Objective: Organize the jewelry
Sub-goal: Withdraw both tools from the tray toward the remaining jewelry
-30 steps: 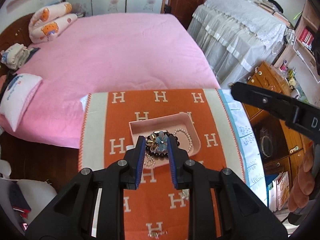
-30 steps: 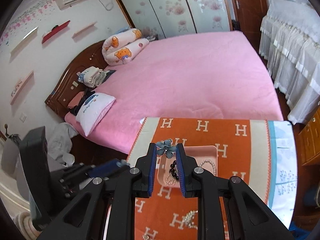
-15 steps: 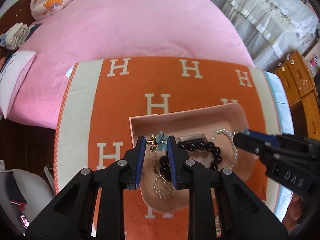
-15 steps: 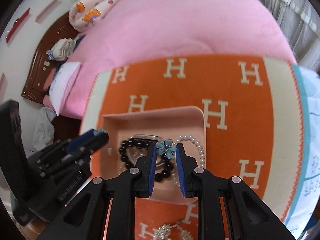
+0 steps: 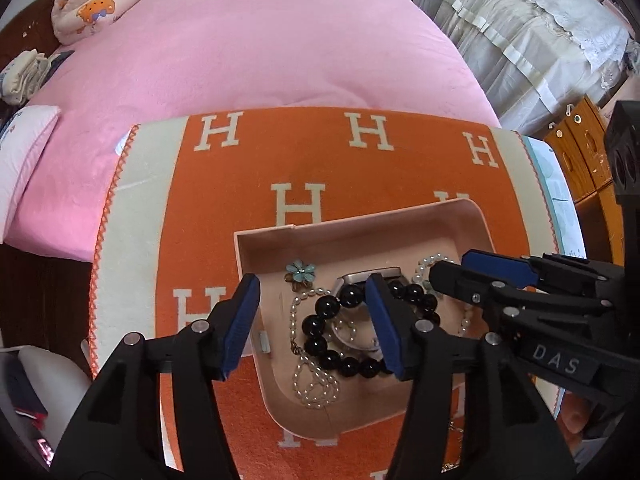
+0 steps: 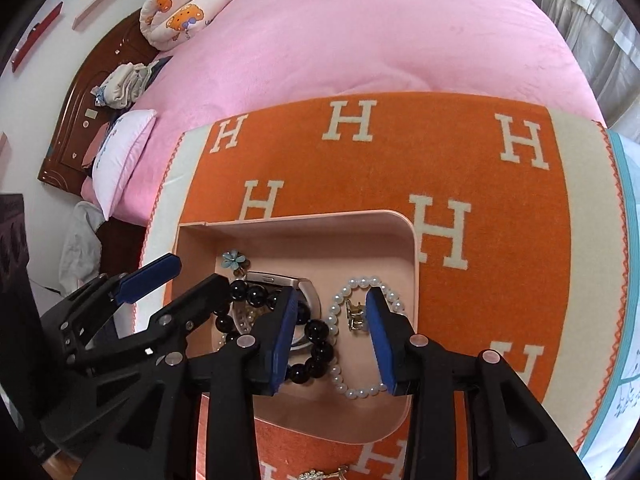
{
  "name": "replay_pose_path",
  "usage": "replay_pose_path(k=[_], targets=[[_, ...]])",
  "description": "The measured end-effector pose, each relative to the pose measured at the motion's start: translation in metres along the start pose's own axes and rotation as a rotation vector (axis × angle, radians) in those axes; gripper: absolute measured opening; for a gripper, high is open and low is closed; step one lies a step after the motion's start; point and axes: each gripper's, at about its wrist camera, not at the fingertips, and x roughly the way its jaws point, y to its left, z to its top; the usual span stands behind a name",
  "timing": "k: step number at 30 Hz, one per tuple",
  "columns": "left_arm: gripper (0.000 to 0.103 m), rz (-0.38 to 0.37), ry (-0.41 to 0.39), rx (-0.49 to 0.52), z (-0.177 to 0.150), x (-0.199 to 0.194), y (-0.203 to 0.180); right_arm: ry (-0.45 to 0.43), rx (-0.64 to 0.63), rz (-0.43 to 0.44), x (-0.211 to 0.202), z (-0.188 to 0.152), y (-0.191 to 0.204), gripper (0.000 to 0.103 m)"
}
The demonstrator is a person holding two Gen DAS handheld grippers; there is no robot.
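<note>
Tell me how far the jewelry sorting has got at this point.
Done: the black bead bracelet, pearl strand and blue flower piece lie in the pink tray. In hand: nothing; the left gripper and right gripper are both opening over the tray. Left: a glittery piece on the orange cloth.

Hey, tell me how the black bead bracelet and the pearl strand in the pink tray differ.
The black bead bracelet has large, glossy, dark beads; the pearl strand has small white ones. The black bead bracelet forms one loop, while the pearl strand twists into a figure eight. The black bead bracelet lies nearer the tray's middle, partly over a silver watch; the pearl strand lies toward the right wall in the right wrist view. Both rest loose inside the pink tray.
</note>
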Motion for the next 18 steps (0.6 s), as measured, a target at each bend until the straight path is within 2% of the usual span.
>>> replay_pose_path(k=[18], targets=[[0.052,-0.025,-0.110,-0.048,-0.034,-0.068,0.001,-0.064,0.016,0.061,-0.043,-0.030,0.011,0.036]])
